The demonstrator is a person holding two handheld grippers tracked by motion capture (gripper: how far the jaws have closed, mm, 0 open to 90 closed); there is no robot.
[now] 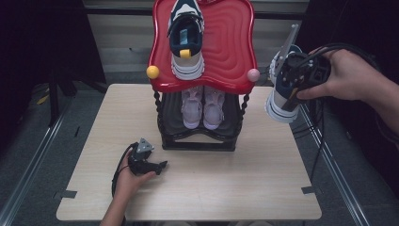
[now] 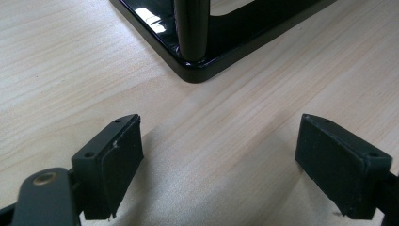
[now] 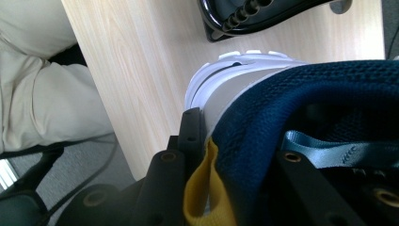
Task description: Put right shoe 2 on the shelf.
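**One sneaker aloft, its mate already racked**

One sneaker point(image 1: 282, 96) hangs in the air off the right edge of the table point(image 1: 197, 188), level with the rack's point(image 1: 200, 136) red top shelf point(image 1: 230, 42). It is navy and white, toe pointing down and sole turned outward, with nothing under it. The right gripper point(image 1: 289, 80) has it by the heel collar — in the right gripper view one jaw presses the outside of the heel by the yellow pull tab point(image 3: 204, 188) while the other sits inside the opening, clamped on the navy knit.

Its mate point(image 1: 186, 40) already lies on the red shelf, left of centre, heel toward the person. To its right the shelf is bare. Below, on the black lower tier, a pair of pale pink shoes point(image 1: 203, 107) stand side by side.

The left gripper point(image 1: 162, 165) rests on the table in front of the rack's left foot point(image 2: 197, 70), jaws spread wide with only bare wood between them; it has no part in this step.

The step in hand looks like the carry: sneaker lifted, not yet over the shelf. The next move, as I judge it, calls for swinging it leftward over the shelf's raised rim, levelling it so the sole faces down, and setting it just beside its mate — without nudging that shoe or catching the pink knob point(image 1: 253, 75) at the shelf's corner.
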